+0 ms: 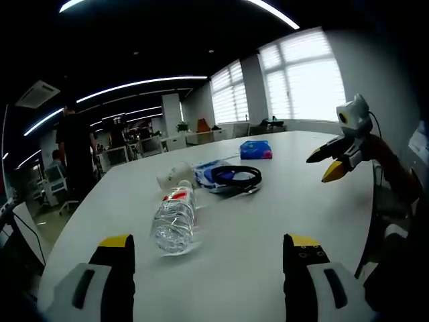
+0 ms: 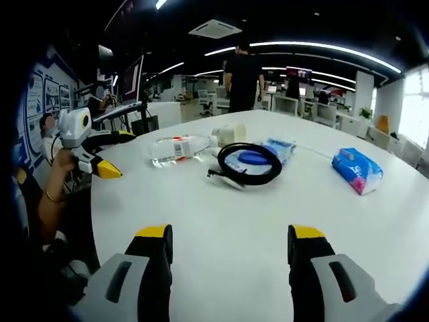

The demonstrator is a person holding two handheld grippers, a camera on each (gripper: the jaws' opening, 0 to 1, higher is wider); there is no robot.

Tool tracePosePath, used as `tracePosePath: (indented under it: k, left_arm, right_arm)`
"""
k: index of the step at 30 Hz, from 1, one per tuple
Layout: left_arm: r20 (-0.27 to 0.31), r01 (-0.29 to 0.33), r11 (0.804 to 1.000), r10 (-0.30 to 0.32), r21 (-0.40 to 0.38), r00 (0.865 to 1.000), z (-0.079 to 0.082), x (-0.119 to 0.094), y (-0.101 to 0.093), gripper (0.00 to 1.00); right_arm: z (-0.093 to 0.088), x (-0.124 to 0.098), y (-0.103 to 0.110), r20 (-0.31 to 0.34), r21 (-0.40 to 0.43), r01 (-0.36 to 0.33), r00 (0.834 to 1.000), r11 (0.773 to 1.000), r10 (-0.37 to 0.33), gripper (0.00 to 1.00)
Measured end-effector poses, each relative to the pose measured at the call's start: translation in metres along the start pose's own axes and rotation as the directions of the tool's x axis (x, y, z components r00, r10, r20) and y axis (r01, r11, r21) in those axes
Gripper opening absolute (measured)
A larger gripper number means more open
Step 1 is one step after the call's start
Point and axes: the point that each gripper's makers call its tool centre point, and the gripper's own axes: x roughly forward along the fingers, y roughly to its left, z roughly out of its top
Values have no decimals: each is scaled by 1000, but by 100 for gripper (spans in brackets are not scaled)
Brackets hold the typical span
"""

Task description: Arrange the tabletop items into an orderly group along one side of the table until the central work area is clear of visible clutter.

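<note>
A clear water bottle (image 1: 175, 218) (image 2: 177, 146) with a red label lies on its side on the white table (image 1: 268, 215) (image 2: 221, 208). Beyond it rest a black ring (image 1: 236, 176) (image 2: 251, 163) on a blue-and-white pouch (image 1: 204, 171) (image 2: 278, 149), a small white cup (image 1: 171, 176) (image 2: 229, 133) and a blue packet (image 1: 256, 149) (image 2: 357, 170). My left gripper (image 1: 209, 245) (image 2: 120, 157) is open, short of the bottle. My right gripper (image 2: 230, 235) (image 1: 320, 168) is open too, above bare table, with nothing between its jaws.
A person in dark clothes (image 2: 242, 77) (image 1: 75, 151) stands past the table's far end. Office desks and monitors (image 1: 144, 144) fill the room behind. A hand and sleeve (image 2: 50, 201) show at the table's edge. Windows (image 1: 301, 80) line one wall.
</note>
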Motion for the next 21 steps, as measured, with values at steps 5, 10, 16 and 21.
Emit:
tracePosePath:
  k: [5,10,16,21]
  left_arm:
    - [-1,2,1000,-2,-1,1000,0,2,0,91]
    - [0,6,1000,-6,-2,1000,0,3,0,91]
    - [4,8,1000,-8,-1,1000,1,5,2,91]
    - [2,10,1000,-10,-4,1000,0,7,3,91]
  right_arm:
    - [3,5,0,-9,-7,-4,1000,1000,3,67]
    - [10,11,1,-4,-8,-17,1000,1000,17,67]
    - [19,18,3,0,-22,-24,1000,999,24,67]
    - [21,24,4,-13,-34,-32,999,999,32,67]
